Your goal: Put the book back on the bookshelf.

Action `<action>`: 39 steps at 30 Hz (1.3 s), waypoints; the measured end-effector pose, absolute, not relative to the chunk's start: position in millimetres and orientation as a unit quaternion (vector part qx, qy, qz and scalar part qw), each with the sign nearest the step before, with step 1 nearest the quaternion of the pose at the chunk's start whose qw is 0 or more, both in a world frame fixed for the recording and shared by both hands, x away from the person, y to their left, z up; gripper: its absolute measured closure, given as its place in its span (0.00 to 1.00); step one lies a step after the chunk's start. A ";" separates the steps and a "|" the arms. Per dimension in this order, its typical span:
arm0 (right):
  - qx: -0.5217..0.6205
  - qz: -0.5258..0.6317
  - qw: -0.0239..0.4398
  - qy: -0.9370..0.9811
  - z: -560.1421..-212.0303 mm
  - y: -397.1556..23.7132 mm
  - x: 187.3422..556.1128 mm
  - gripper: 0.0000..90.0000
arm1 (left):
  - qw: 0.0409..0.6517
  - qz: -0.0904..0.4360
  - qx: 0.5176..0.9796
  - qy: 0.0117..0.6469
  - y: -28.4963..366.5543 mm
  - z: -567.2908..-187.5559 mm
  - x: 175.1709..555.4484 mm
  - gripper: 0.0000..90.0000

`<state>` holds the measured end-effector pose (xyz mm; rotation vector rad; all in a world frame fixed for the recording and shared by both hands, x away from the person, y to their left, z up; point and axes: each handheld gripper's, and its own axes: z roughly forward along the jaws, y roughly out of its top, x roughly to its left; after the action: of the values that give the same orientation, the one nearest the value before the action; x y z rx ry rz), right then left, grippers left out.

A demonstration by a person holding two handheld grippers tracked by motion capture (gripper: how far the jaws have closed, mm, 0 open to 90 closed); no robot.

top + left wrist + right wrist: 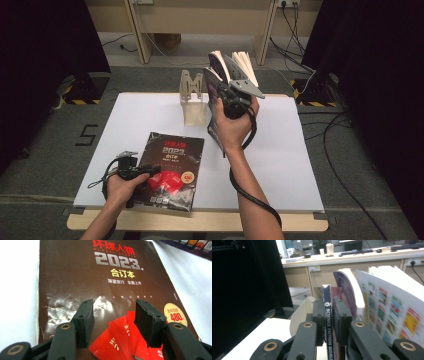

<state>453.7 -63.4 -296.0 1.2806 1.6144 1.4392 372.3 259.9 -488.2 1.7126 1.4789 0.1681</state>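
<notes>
The right gripper [235, 97] holds a thin glossy magazine with a dark spine reading "SCIENCE FICTION WORLD" [327, 315] upright above the far middle of the table. In the right gripper view its jaws are clamped on that spine, one pad on each side. The pages [392, 305] fan open to the right of the jaws, with the colour-printed sheets curling free.

Just behind and left of the raised magazine stands a pale wooden slotted rack [192, 100] on the far edge of the white table sheet [280, 165]. Whether anything sits in its slots cannot be told.

The left gripper [150, 172] rests low at the near left, over a dark brown glossy magazine with red title characters and "2023" on the cover [172, 167]. That magazine lies flat, its near edge close to the front edge of the sheet. In the left gripper view the jaws stand apart above the cover, with nothing between them.

The right half of the sheet is open surface. Cables lie on the floor [345, 150] beyond the right edge.
</notes>
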 end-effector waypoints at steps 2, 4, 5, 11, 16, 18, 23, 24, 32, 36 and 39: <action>0.484 0.542 0.310 0.613 -298.5 -66.5 448.9 0.90 | 0.422 0.067 0.684 0.591 259.8 -488.4 372.4 0.54; 0.485 0.540 0.307 0.615 -299.7 -70.2 446.1 0.90 | 0.422 0.067 0.684 0.591 259.6 -488.2 372.4 0.54; 0.487 0.535 0.312 0.616 -300.5 -71.6 443.7 0.90 | 0.422 0.067 0.684 0.591 259.5 -488.3 372.4 0.54; 0.492 0.529 0.306 0.620 -306.5 -78.7 434.2 0.89 | 0.422 0.067 0.683 0.592 259.4 -488.4 372.3 0.54; 0.499 0.522 0.301 0.623 -308.1 -83.9 431.4 0.86 | 0.422 0.066 0.683 0.592 259.2 -488.3 372.1 0.54; 0.501 0.516 0.293 0.629 -307.6 -85.1 432.4 0.85 | 0.422 0.064 0.685 0.591 259.1 -488.2 372.3 0.54; 0.509 0.494 0.281 0.646 -307.0 -86.7 440.5 0.81 | 0.422 0.066 0.685 0.591 258.5 -488.4 372.3 0.54; 0.512 0.487 0.278 0.651 -306.9 -86.3 442.1 0.81 | 0.422 0.065 0.685 0.591 258.6 -488.4 372.4 0.54; 0.519 0.445 0.277 0.675 -300.4 -86.4 450.4 0.89 | 0.423 0.065 0.684 0.591 258.7 -488.6 372.7 0.54; 0.516 0.429 0.286 0.683 -293.8 -89.5 451.5 0.94 | 0.424 0.064 0.685 0.590 258.5 -488.6 372.5 0.54; 0.511 0.450 0.276 0.678 -290.3 -92.1 450.5 0.94 | 0.425 0.065 0.684 0.590 258.1 -488.9 373.0 0.54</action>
<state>450.5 -92.1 -290.3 1.3729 1.8220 1.2077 373.0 258.1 -488.9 1.7095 1.4751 0.1617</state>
